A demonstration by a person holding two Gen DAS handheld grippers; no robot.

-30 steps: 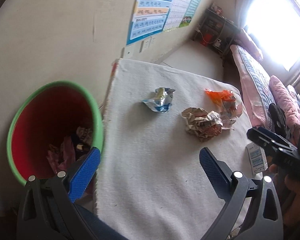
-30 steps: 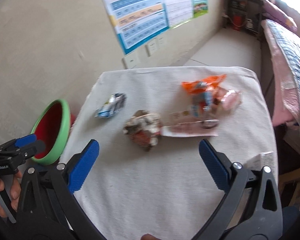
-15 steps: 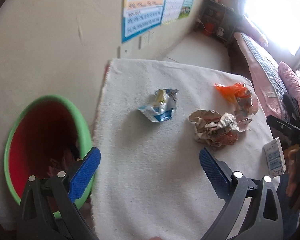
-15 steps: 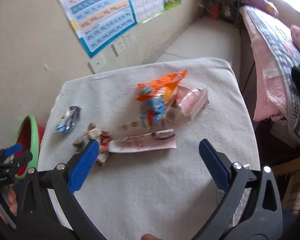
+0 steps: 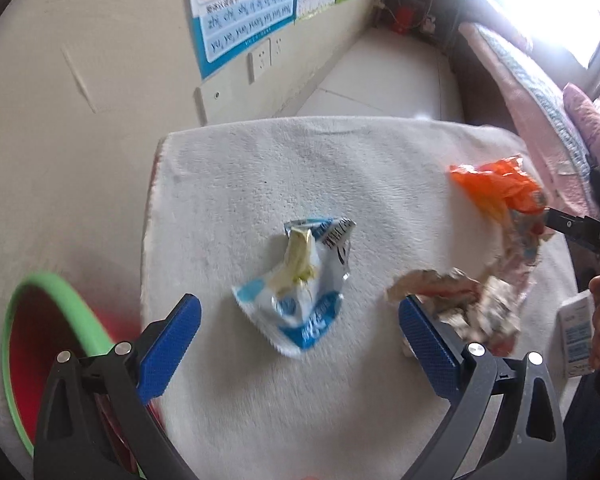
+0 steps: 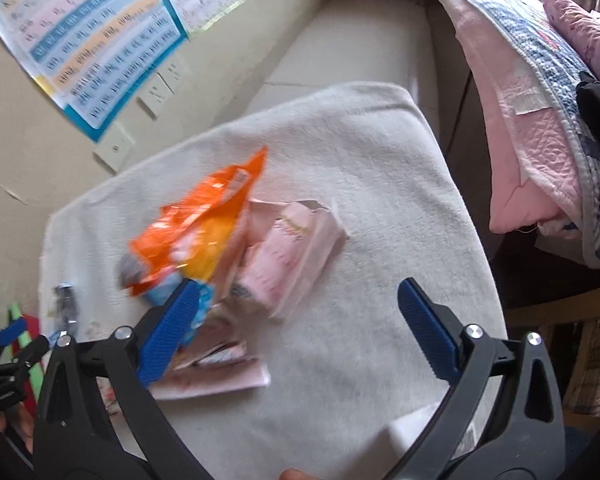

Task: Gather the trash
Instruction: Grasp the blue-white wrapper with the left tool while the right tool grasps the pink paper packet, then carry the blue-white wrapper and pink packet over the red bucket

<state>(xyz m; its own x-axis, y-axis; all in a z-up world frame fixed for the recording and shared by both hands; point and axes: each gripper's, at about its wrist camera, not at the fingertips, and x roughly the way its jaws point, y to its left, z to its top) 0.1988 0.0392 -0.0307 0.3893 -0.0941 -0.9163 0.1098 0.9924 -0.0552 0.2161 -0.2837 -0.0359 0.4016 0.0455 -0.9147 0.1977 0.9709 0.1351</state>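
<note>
White towel-covered table (image 5: 340,400) fills both views. Red bin with green rim (image 5: 40,320) sits off the towel's left edge, partly cut off. Orange wrapper (image 6: 204,220) lies mid-towel, long axis diagonal, tip toward the far wall; pink packet (image 6: 292,252) touches its right side. Blue-white wrapper (image 5: 304,280) lies centre, long axis running near-to-far. Crumpled paper (image 5: 460,304) beside it is blurred, half hidden. Left gripper (image 5: 300,332) is spread wide and empty, as is right gripper (image 6: 300,320).
</note>
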